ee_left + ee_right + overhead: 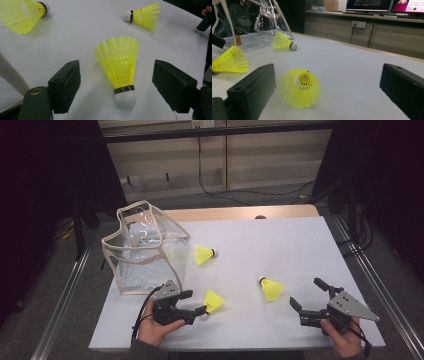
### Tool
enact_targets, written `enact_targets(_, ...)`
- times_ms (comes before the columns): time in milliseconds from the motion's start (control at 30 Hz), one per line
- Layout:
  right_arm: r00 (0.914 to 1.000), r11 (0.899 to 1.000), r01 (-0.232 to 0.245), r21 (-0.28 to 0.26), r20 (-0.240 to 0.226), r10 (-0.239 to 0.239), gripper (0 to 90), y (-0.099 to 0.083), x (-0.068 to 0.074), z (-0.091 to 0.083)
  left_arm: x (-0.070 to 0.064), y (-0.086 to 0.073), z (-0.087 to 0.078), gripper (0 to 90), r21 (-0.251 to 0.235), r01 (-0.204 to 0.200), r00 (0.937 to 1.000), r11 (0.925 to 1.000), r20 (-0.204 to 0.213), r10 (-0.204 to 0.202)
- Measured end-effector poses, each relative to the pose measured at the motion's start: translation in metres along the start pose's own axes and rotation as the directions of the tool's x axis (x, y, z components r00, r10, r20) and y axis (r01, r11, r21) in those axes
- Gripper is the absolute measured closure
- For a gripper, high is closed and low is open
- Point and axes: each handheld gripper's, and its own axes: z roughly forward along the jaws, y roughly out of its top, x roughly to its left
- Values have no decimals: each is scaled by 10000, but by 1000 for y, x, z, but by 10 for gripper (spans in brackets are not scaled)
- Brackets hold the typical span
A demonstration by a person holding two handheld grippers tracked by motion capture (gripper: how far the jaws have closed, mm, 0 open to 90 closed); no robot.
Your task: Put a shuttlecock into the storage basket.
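Left gripper (196, 302): jaws apart, straddling near shuttlecock (120, 67) without contact; cork end toward gripper, skirt pointing away. Right gripper (306, 294): jaws apart, second shuttlecock (300, 87) lying between and just ahead of them, skirt opening toward camera, cork mostly hidden. Third shuttlecock (204, 254) farther off, beside clear bag (145, 251). Bag top cut off in right gripper view. Table (280, 240) beneath all.

Three yellow mesh shuttlecocks are lying on their sides: nearest shuttlecock (214, 301), middle shuttlecock (272, 289), far shuttlecock (204, 254) sitting beside the clear bag (145, 252).
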Motion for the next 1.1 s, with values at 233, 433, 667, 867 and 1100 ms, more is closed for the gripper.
enact_targets(233, 10000, 10000, 4, 3, 36, -4, 6, 0, 0, 0, -1, -1, 3, 287, 456, -46, 9999, 9990, 128, 40)
enact_targets(433, 10000, 10000, 0, 5, 43, 0, 6, 0, 0, 0, -2, 0, 4, 328, 446, -351, 9994, 9984, 60, 349)
enact_targets(667, 10000, 10000, 14, -12, 49, -14, 6, 0, 0, 0, -3, -1, 6, 375, 737, -148, 9999, 9972, 62, 144)
enact_targets(867, 10000, 10000, 17, -17, 50, -17, 6, 0, 0, 0, -6, -1, 8, 459, 1046, 99, 9999, 9945, 122, -112)
enact_targets(1100, 10000, 10000, 29, -16, 56, -29, 6, 0, 0, 0, -7, 0, 9, 496, 1149, 127, 9998, 9933, 150, -145)
